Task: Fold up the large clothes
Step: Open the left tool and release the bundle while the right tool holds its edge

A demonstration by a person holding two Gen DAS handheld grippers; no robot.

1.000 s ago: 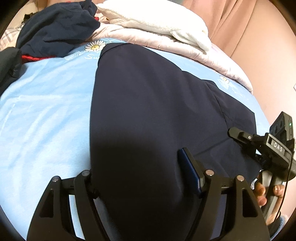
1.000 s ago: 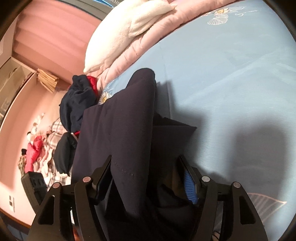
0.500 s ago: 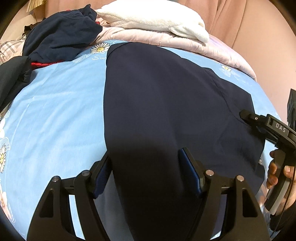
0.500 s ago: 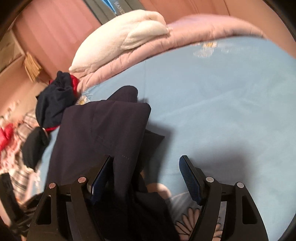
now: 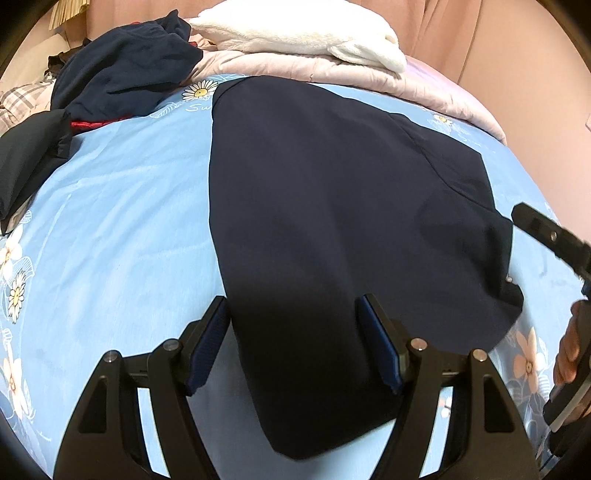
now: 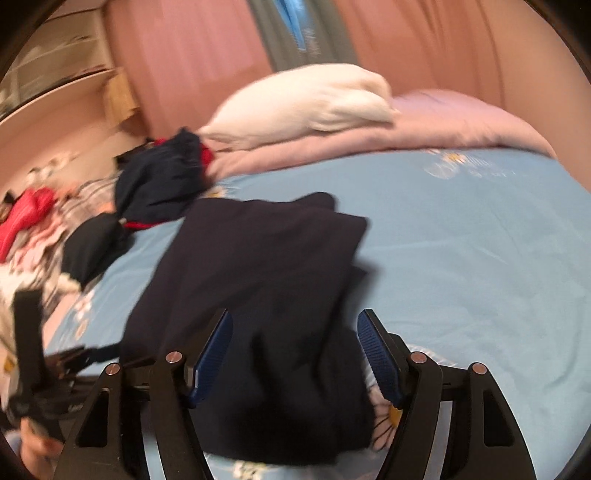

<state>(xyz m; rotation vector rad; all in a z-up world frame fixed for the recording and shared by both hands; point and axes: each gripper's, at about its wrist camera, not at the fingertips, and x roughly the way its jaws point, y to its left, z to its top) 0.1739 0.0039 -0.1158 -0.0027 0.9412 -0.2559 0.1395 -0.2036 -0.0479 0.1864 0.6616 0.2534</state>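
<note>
The dark navy garment (image 5: 332, 221) lies flat on the blue bedsheet (image 5: 110, 221), long axis running toward the pink quilt (image 5: 424, 88). Left gripper (image 5: 291, 343) hovers open over its near end; right gripper (image 6: 293, 354), empty and closing, hangs over its side edge.

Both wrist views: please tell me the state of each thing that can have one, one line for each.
Dark navy garment: lying flat on the blue bedsheet, partly folded.
Left tool: open, over the garment's near edge.
Right tool: jaws closing, fabric between them but not pinched.
Clothes pile: crumpled, unfolded.
White blanket: folded, on top of the pink quilt.
</note>
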